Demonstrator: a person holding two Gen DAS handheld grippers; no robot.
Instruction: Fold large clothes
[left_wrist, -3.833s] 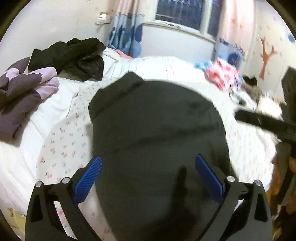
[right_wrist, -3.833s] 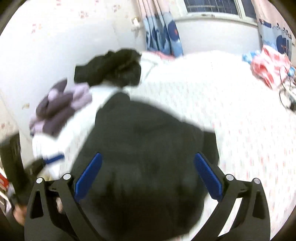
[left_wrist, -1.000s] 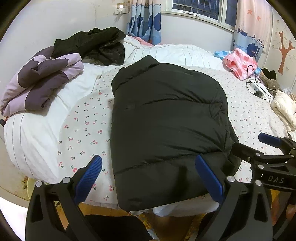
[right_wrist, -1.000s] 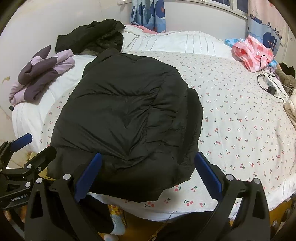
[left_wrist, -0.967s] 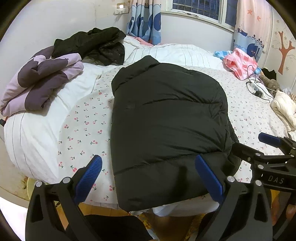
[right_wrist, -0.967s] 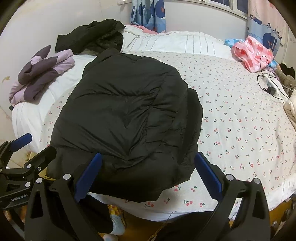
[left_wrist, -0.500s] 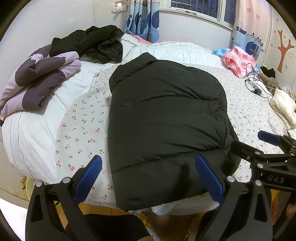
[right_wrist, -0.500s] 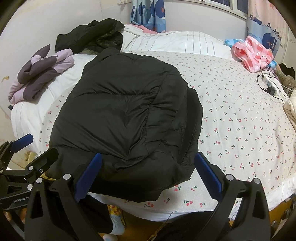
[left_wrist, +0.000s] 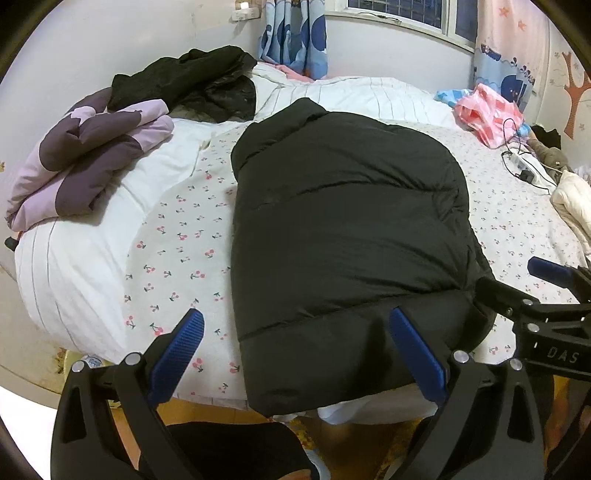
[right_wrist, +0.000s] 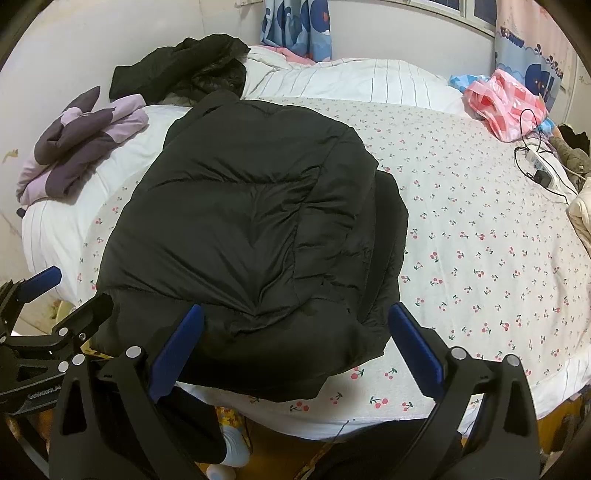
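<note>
A black puffer jacket (left_wrist: 343, 236) (right_wrist: 251, 221) lies folded lengthwise on the cherry-print bed sheet (left_wrist: 177, 251) (right_wrist: 480, 240), collar toward the far wall and hem hanging over the near bed edge. My left gripper (left_wrist: 295, 350) hovers open just above the hem's left part, holding nothing. My right gripper (right_wrist: 295, 347) is open over the hem's right part, also holding nothing. Each gripper shows at the side of the other's view.
A purple-and-lilac garment (left_wrist: 85, 162) (right_wrist: 81, 144) and a black heap of clothes (left_wrist: 192, 85) (right_wrist: 184, 70) lie at the far left of the bed. A pink bag (left_wrist: 487, 114) (right_wrist: 506, 99), a power strip with cable (right_wrist: 539, 166) and a cream garment (left_wrist: 572, 203) sit at the right.
Both grippers have pulled back from the jacket since 3.8 s ago. Over the last second the views shifted only slightly and the jacket has not moved.
</note>
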